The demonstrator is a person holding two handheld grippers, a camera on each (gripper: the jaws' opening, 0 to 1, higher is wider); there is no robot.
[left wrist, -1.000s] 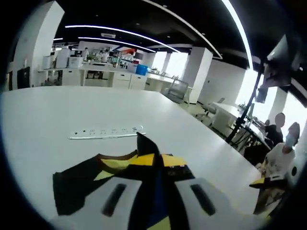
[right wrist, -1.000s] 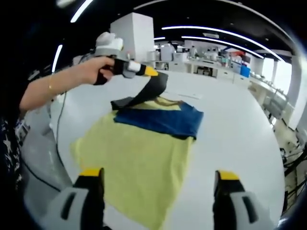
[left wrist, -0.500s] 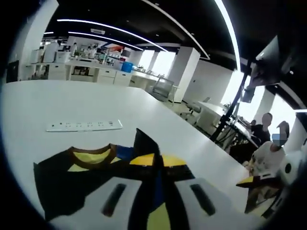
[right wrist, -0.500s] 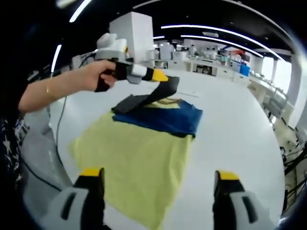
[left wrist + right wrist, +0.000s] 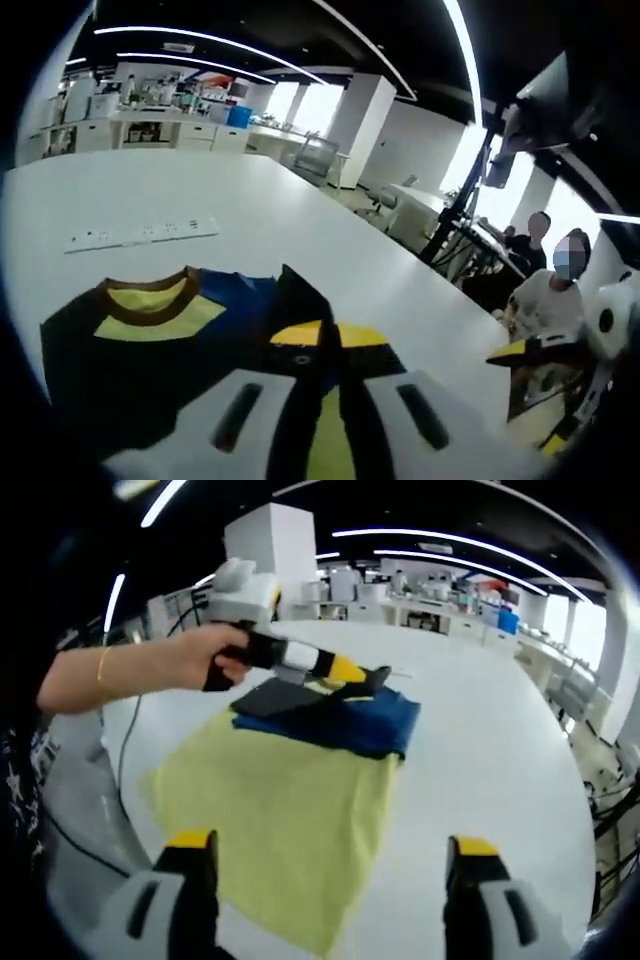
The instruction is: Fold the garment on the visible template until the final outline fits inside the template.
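Pinching the garment [image 5: 290,800] sleeve, the left gripper's [image 5: 362,677] jaws meet.

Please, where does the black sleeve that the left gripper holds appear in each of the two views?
Left gripper view: the black sleeve rises at lower centre, pinched between that view's own jaws.
Right gripper view: it lies upper centre, at the tip of the left gripper, low over the garment's blue part.
Shared landmark: the garment's blue part, which borders the sleeve in both views.
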